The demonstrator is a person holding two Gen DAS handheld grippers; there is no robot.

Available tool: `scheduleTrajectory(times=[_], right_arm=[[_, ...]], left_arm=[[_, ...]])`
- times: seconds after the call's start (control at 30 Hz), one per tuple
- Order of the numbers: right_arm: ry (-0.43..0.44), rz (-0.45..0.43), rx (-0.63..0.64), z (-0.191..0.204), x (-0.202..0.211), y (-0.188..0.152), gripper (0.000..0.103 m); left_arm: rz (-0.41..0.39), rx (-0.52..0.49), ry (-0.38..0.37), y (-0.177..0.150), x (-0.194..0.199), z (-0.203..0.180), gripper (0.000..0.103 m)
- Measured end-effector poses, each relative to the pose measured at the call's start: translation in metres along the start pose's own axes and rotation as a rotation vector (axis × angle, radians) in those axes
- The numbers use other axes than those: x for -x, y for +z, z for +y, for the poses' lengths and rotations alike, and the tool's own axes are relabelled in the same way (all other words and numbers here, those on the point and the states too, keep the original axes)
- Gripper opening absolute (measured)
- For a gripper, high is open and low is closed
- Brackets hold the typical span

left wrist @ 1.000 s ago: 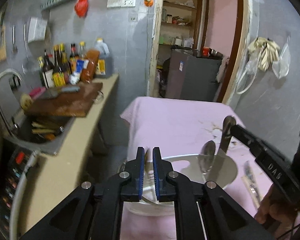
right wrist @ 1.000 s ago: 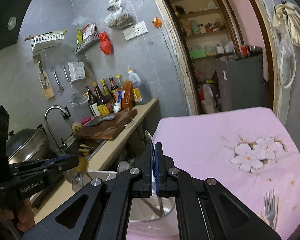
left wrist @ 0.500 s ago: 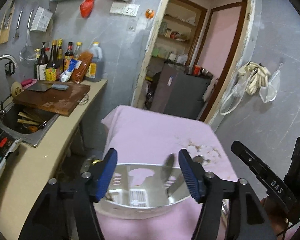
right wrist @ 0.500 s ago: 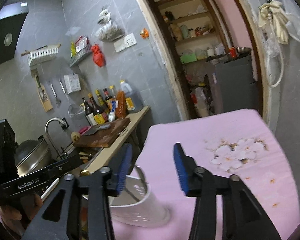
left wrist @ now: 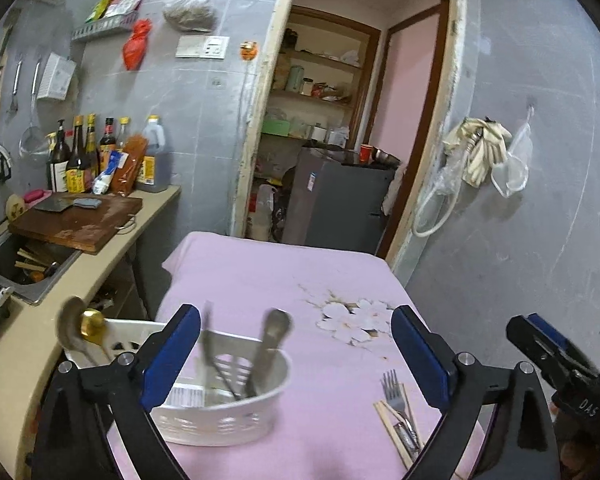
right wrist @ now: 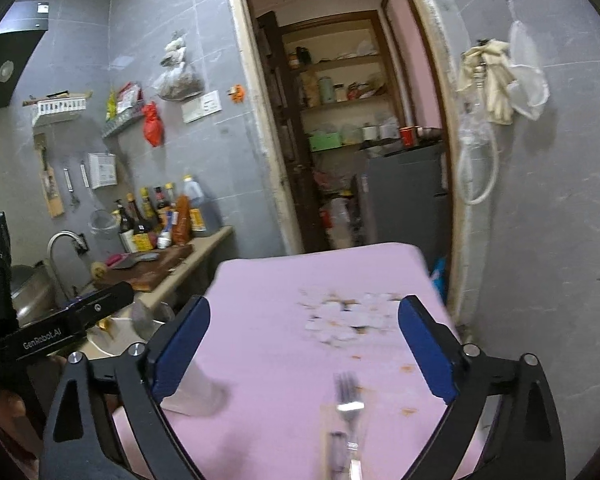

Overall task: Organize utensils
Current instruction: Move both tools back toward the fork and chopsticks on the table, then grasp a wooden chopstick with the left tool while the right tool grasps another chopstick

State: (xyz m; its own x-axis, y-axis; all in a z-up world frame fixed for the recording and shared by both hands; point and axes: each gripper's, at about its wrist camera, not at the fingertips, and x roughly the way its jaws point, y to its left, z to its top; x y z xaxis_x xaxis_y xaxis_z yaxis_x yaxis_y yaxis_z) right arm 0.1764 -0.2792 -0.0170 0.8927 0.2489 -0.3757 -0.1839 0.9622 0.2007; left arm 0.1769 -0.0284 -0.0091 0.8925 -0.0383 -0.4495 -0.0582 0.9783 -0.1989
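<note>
Item: left gripper (left wrist: 296, 354). Jaws spread wide, having just been opening; nothing gripped. The basket shows between them, untouched by the pads.

Item: right gripper (right wrist: 304, 350). Jaws likewise wide, just opened, nothing held; the fork lies on the cloth between and below them.

Item: white plastic utensil basket (left wrist: 220, 416), lower centre of the left wrist view, on the pink tablecloth (left wrist: 284, 276). Contents: a steel spoon (left wrist: 270, 350) standing handle-down, and a second upright piece (left wrist: 208, 340), blurred, possibly a knife. A second white tub behind it (left wrist: 128, 334), lower left, holds a ladle-like spoon (left wrist: 70, 328) and a gold-coloured piece (left wrist: 92, 320).

Item: fork (right wrist: 348, 398), lower centre of the right wrist view, lying tines-up in the frame on the cloth beside a pair of chopsticks (left wrist: 390, 426). Not yet binned.

Handling note: the next pick is probably the fork. The right gripper should drop low, close across the handle rather than the tines, and keep clear of the chopsticks so only one piece lifts.
</note>
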Motion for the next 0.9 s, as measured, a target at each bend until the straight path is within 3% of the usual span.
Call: scheduleTrajectory(times=[0.27,0.67,0.73,0.8,0.9], right_arm=[[-0.042,0.001,0.008,-0.050,0.000,-0.007,0.101],[0.005,0.205,-0.082,-0.112,-0.058,-0.064,0.101],[0.029,0.234,-0.106,-0.118,-0.070,-0.075,0.096],[0.044,0.267,-0.120,-0.120,-0.082,-0.085,0.081],[0.077,0.309,-0.117,-0.119,-0.096,-0.100,0.065]], left_arm=[[-0.005,-0.037,0.027,-0.025,-0.015,-0.046,0.096],[0.182,-0.051,0.015,-0.076,-0.065,-0.076,0.096],[0.233,-0.040,-0.001,-0.085,-0.076,-0.075,0.096],[0.272,-0.028,-0.008,-0.093,-0.084,-0.072,0.095],[0.330,-0.015,-0.024,-0.103,-0.096,-0.071,0.080]])
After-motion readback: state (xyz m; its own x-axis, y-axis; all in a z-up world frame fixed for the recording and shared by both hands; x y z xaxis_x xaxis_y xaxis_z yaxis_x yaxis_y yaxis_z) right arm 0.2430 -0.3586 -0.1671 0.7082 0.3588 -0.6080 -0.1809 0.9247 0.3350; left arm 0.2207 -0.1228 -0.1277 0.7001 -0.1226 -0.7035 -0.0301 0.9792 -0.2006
